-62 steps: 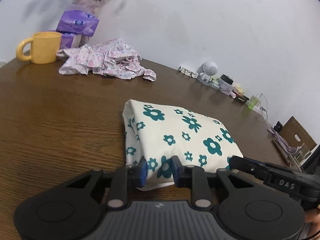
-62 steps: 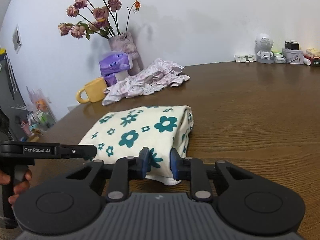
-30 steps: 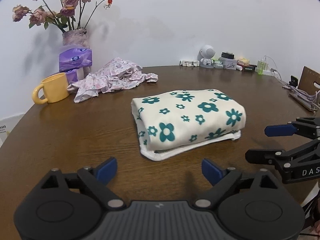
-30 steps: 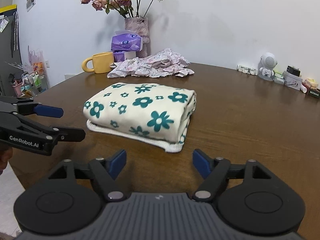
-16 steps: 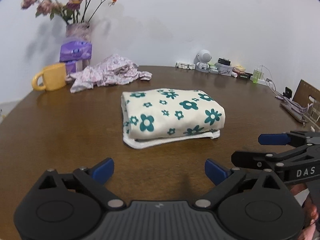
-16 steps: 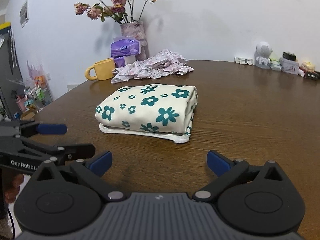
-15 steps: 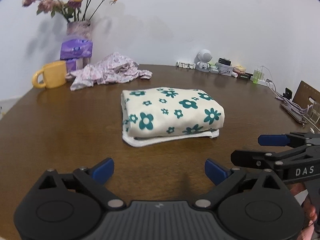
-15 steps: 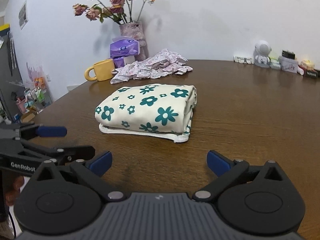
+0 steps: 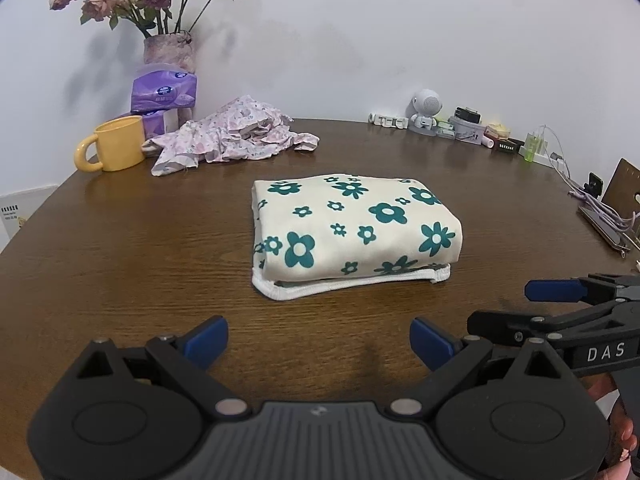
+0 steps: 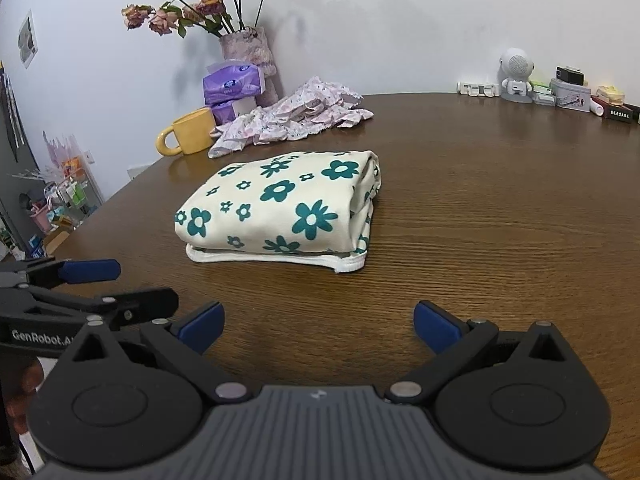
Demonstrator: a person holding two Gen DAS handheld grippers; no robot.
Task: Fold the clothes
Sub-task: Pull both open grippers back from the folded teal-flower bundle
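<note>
Both tools are off the cloth. The left tool (image 9: 319, 340) sits low in its frame with its blue-tipped fingers (image 9: 206, 338) spread wide and nothing between them. The right tool (image 10: 318, 326) does likewise at the bottom of its own view, wide apart and empty-handed. Centre frame, the folded floral garment (image 9: 354, 226) lies as a neat cream bundle with teal flowers, flat on the brown tabletop (image 9: 120, 248), a white hem peeking out along its near edge. Towards the upper left a crumpled pink-print garment (image 9: 232, 138) sits in a heap, just beside a yellow mug (image 9: 114, 144). Behind them stand purple tissue packs (image 9: 164, 92) and a vase of dried roses (image 9: 168, 50). From the left view, the right tool pokes in at the lower right edge.
</note>
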